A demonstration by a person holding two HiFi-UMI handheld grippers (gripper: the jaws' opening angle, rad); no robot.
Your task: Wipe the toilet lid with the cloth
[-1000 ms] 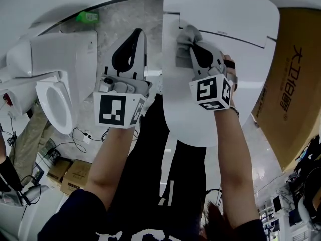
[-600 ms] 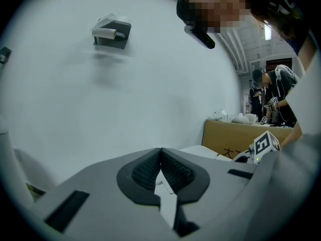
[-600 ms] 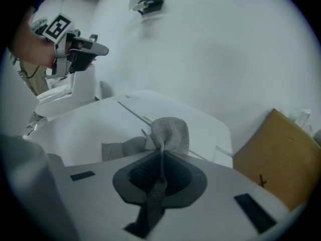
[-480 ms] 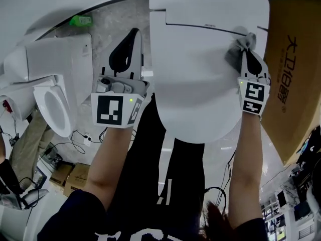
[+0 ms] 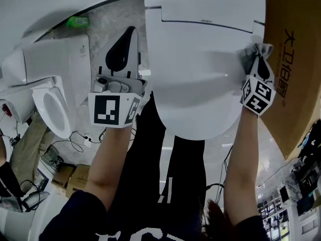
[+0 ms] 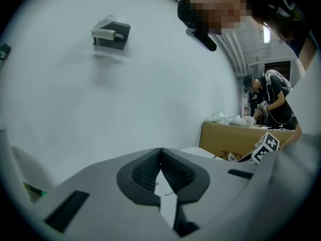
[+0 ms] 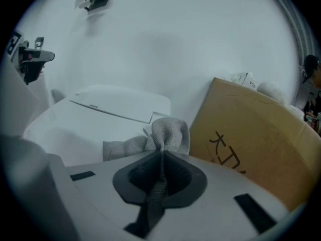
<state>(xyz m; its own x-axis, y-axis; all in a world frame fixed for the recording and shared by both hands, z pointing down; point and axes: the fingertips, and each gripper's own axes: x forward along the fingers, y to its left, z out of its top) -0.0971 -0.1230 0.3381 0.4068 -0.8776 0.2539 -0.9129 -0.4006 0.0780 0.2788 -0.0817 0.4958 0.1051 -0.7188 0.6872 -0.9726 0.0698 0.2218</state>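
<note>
The white toilet lid (image 5: 195,59) fills the upper middle of the head view, and part of it shows low at the left (image 7: 105,119) in the right gripper view. My right gripper (image 5: 261,59) is shut on the grey cloth (image 5: 249,54) at the lid's right edge; the cloth (image 7: 163,132) bunches out past the jaws and rests on the lid. My left gripper (image 5: 128,39) is shut on nothing and hangs left of the lid, over the grey floor. In the left gripper view its jaws (image 6: 160,164) meet in front of a white wall.
A brown cardboard box (image 5: 296,69) stands close to the lid's right side. A second white toilet (image 5: 52,89) with an open seat is at the left. Small boxes and cables (image 5: 65,172) lie on the floor lower left. A person (image 6: 271,97) stands far off.
My right gripper has carried the cloth from the lid's upper left across to its right edge, close to the cardboard box. The left gripper has hardly moved.
</note>
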